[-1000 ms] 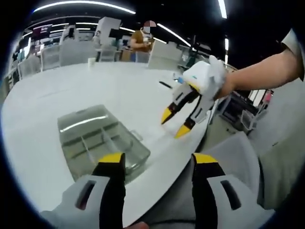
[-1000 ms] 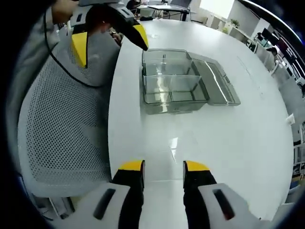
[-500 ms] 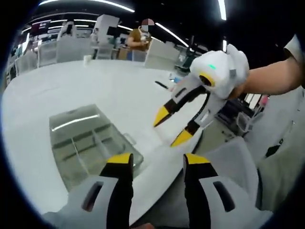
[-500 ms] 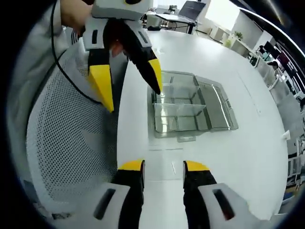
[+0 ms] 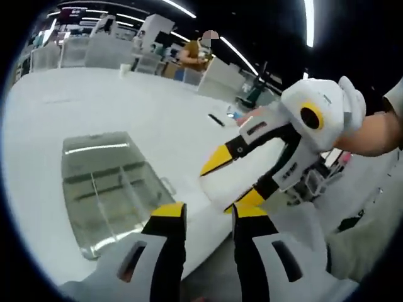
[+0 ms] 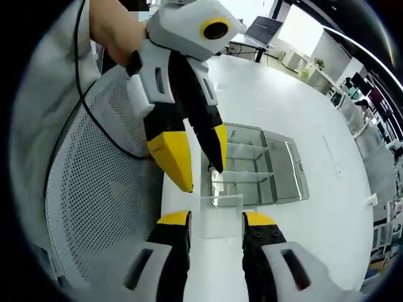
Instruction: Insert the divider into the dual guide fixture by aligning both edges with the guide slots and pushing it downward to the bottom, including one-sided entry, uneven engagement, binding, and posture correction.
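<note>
A clear plastic box (image 5: 104, 182) (image 6: 261, 170) with upright clear partitions inside stands on the white table near its edge. A small clear tab (image 6: 223, 201) juts from its near side. In the left gripper view my left gripper (image 5: 208, 214) is open with nothing between its jaws, above the table edge beside the box. My right gripper (image 5: 234, 182) comes in from the right, open and empty, close to the left one. In the right gripper view my right gripper (image 6: 216, 220) hovers over the table in front of the box, and the left gripper (image 6: 198, 154) hangs open just above it.
A grey mesh chair (image 6: 94, 189) stands against the table edge (image 6: 157, 207), with a black cable (image 6: 94, 107) across it. More desks and a person (image 5: 201, 53) are far behind the table (image 5: 126, 100). A small dark object (image 5: 216, 119) lies further back on it.
The two grippers have come much closer together. The left gripper's jaws have narrowed but stay apart. Both cameras have moved, so the box sits differently in each view.
</note>
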The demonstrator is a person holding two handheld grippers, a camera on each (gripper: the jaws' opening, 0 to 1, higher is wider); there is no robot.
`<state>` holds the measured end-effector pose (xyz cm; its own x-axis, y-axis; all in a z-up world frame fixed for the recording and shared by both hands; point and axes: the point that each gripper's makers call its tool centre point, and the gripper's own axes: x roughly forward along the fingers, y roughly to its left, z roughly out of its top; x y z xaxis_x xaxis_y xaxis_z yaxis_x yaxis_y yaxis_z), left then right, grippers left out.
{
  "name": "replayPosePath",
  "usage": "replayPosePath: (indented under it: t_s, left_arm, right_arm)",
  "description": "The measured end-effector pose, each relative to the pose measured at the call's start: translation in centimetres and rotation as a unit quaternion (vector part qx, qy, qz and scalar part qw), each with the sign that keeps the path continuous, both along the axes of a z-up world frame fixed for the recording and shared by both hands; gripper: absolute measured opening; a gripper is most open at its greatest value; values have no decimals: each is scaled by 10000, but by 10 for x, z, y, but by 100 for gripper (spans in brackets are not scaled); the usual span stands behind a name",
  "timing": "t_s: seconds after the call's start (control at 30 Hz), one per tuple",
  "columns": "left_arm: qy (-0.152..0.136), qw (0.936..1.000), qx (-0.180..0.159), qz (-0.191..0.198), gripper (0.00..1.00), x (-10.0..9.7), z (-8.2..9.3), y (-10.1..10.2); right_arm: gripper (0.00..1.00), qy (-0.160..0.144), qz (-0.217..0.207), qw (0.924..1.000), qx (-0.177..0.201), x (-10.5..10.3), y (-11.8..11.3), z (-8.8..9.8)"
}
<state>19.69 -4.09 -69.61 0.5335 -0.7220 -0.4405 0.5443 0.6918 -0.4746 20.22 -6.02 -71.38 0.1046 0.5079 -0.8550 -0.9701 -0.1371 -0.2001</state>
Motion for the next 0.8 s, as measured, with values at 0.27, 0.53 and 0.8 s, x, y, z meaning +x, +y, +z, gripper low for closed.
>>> replayPosePath:
  t_s: [0.27, 0.53, 0.8]
  left_arm:
    - [103, 9997, -199, 140, 23, 1, 3, 2]
    - [321, 9979, -466, 329, 15, 1, 3, 9]
    - [486, 9953, -719, 426, 10, 2, 6, 8]
  right_arm:
    - [27, -74, 76, 9998, 137, -3, 11, 9]
    - [27, -148, 113, 9996, 231, -5, 16, 16]
    - [27, -228, 148, 9992, 298, -6, 21, 21]
